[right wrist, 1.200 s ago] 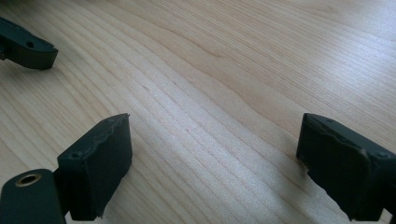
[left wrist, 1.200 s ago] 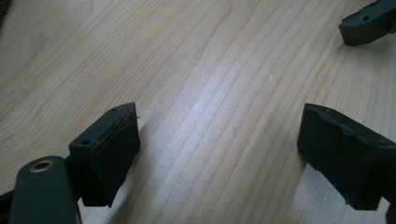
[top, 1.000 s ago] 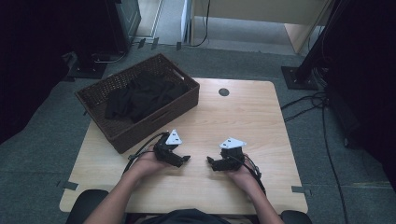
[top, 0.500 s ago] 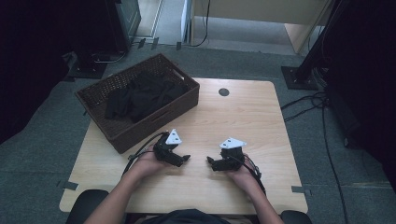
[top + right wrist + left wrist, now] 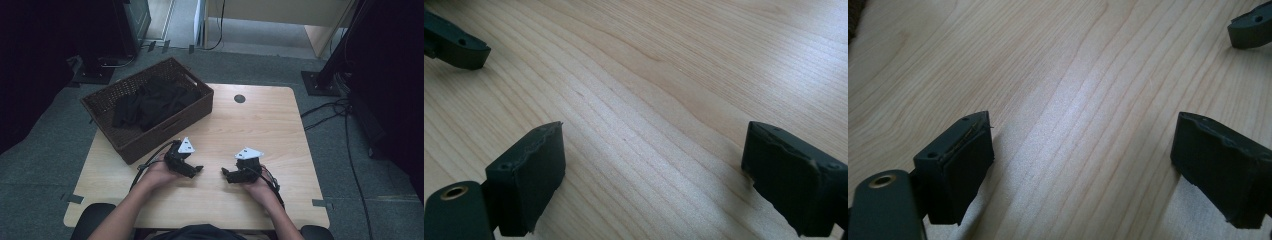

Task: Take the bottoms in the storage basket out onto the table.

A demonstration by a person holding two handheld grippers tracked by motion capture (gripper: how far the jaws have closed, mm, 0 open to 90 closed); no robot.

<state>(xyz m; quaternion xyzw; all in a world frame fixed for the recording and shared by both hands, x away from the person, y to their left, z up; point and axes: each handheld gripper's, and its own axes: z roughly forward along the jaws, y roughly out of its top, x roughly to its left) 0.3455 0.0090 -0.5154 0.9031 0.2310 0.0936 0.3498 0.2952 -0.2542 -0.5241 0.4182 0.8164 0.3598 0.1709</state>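
Lower centre of the high view: two forearms entering from the bottom edge, angled inward, hands resting low on the bench (image 5: 280, 120). Left hand (image 5: 159, 174) wrapped round the left claw (image 5: 199, 170), wrist turned so the claw aims toward frame centre-right. Right hand (image 5: 259, 186) gripping the right claw (image 5: 225, 173), aimed back toward frame centre-left. Claw tips facing each other, near but apart, bare wood between.

Left gripper view: left claw (image 5: 1078, 170) spread wide, jaws at lower left and lower right, nothing held, wood grain in the gap. One tip of the other claw visible at upper right.

Right gripper view: right claw (image 5: 651, 175) likewise spread wide, empty, jaws low over the wood. One tip of the opposite claw at upper left.

Upper left of the bench in the high view: brown wicker basket (image 5: 195, 111), set at a slant, holding a heap of black cloth (image 5: 150, 102). Basket's near corner just beyond the left hand; cable from the left claw looping beside it. Small dark round hole (image 5: 239, 98) in the bench top, right of the basket.
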